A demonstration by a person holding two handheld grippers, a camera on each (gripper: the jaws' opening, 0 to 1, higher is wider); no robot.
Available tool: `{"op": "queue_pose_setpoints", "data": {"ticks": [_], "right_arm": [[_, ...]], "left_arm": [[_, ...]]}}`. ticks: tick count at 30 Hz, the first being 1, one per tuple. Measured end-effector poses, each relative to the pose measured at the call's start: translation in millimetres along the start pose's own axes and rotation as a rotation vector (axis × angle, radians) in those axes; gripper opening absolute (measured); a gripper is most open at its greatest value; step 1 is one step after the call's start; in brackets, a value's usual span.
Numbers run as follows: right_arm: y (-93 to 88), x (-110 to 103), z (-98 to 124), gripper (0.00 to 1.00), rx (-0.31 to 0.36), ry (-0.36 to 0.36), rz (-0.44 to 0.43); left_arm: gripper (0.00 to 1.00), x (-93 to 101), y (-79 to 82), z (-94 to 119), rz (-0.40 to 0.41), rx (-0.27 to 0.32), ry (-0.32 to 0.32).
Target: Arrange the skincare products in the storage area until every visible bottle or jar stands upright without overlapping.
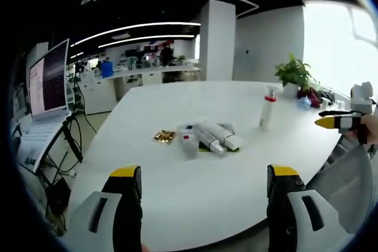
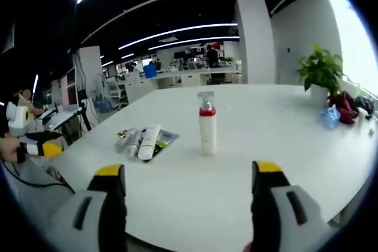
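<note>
On the white table [image 1: 177,193] lies a cluster of skincare products [image 1: 208,137]: several white tubes and bottles on their sides, overlapping on a green-edged pack. The same skincare cluster [image 2: 143,141] lies left of centre in the right gripper view. A white spray bottle [image 1: 268,107] with a red band stands upright to the right; this spray bottle [image 2: 207,123] is straight ahead of my right gripper [image 2: 188,184]. My left gripper [image 1: 204,184] is open over the near table edge, holding nothing. My right gripper is open too and enters the left gripper view as a yellow tip [image 1: 333,122].
A small gold packet [image 1: 164,137] lies left of the cluster. A potted plant [image 1: 293,75] and red and blue items [image 2: 345,109] stand at the table's far right. A monitor and laptop [image 1: 44,87] on a side desk are at left. A person's hand [image 2: 12,149] shows left.
</note>
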State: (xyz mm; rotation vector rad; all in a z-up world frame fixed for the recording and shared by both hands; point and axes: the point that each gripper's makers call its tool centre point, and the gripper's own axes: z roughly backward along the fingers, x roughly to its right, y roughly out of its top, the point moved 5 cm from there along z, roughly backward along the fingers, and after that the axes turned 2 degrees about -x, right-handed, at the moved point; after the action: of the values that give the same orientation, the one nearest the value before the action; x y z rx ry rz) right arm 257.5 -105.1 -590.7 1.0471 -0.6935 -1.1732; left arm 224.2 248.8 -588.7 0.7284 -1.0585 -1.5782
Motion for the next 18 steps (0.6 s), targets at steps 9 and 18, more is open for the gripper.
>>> {"op": "queue_pose_setpoints", "data": {"ticks": [9, 18], "right_arm": [[0.7, -6.5, -12.1, 0.9, -0.039, 0.027, 0.034], [2.3, -23.0, -35.7, 0.9, -0.079, 0.081, 0.065]], "left_arm": [[0.86, -5.9, 0.4, -0.6, 0.012, 0.013, 0.002], [0.86, -6.0, 0.4, -1.0, 0.016, 0.016, -0.01]]}}
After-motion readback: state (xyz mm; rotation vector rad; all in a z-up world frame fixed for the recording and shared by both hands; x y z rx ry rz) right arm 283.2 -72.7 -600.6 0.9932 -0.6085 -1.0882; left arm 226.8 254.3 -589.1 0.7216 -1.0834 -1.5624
